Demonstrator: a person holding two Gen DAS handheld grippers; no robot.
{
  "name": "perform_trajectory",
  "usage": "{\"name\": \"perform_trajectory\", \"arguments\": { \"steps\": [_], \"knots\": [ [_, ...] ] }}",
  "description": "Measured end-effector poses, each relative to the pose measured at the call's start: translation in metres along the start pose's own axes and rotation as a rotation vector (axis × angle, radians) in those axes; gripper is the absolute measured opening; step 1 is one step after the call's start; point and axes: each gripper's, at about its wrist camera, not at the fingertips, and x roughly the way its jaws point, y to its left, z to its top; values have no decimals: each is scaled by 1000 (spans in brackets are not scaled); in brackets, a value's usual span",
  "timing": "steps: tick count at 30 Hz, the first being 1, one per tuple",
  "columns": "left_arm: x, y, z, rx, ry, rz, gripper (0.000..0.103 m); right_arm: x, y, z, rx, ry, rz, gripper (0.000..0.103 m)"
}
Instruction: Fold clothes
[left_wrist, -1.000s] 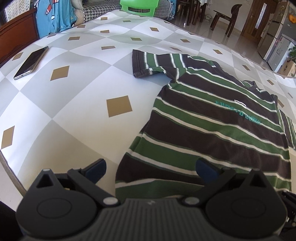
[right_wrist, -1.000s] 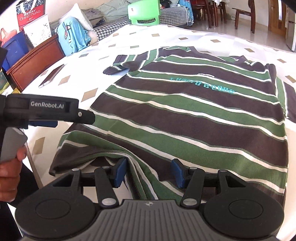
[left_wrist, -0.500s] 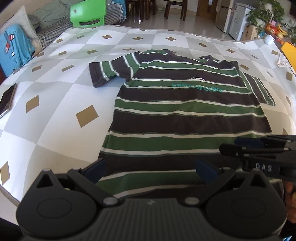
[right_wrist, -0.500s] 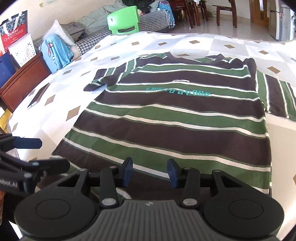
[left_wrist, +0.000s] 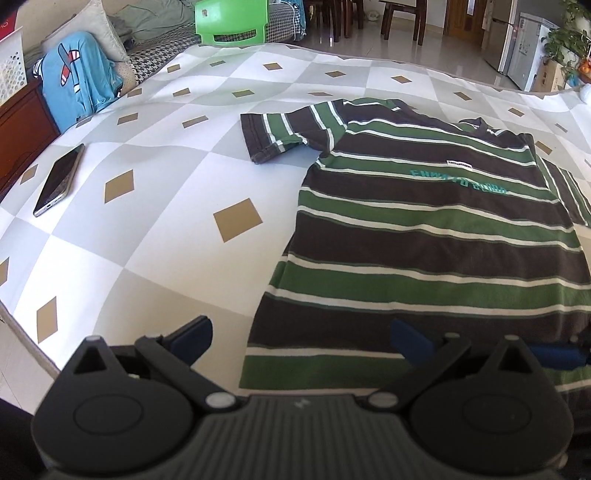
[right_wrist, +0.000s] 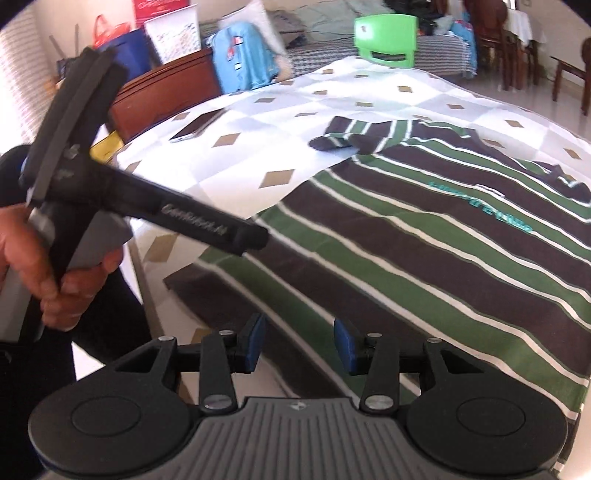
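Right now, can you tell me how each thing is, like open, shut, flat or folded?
Striped shirt: spread flat, front up, not folded yet.
Left sleeve: lying out to the side.
Phone: lying flat on the sheet, screen dark.
Left gripper: open wide, holding nothing.
Right gripper: open, nothing between its pads.

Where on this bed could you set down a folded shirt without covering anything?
The widest bare patch of the checked bedspread lies between the phone and the striped shirt. Another runs beyond the shirt's sleeve, toward the green chair. The shirt fills the other side.
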Motion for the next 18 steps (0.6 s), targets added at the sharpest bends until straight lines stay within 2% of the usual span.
{"name": "perform_trajectory", "arguments": {
  "steps": [3,9,11,12,13,15,18],
  "knots": [
    [1,0,1,-6,1,4,103,6,18,-7,-103,27,23,42],
    [2,4,2,-34,9,-7,103,22,38,-19,-249,64,-7,41],
    [1,6,2,-43,11,-18,103,27,41,-22,-282,63,-22,30],
    [0,7,2,-48,12,-23,103,30,43,-23,-296,63,-29,19],
    [-1,8,3,-51,9,-27,103,31,41,-21,-277,61,-25,13],
    [-5,10,4,-54,-2,-32,103,32,36,-18,-236,55,-17,9],
    [-12,14,4,-55,-23,-47,103,30,9,-8,-23,29,17,8]
  ]
}}
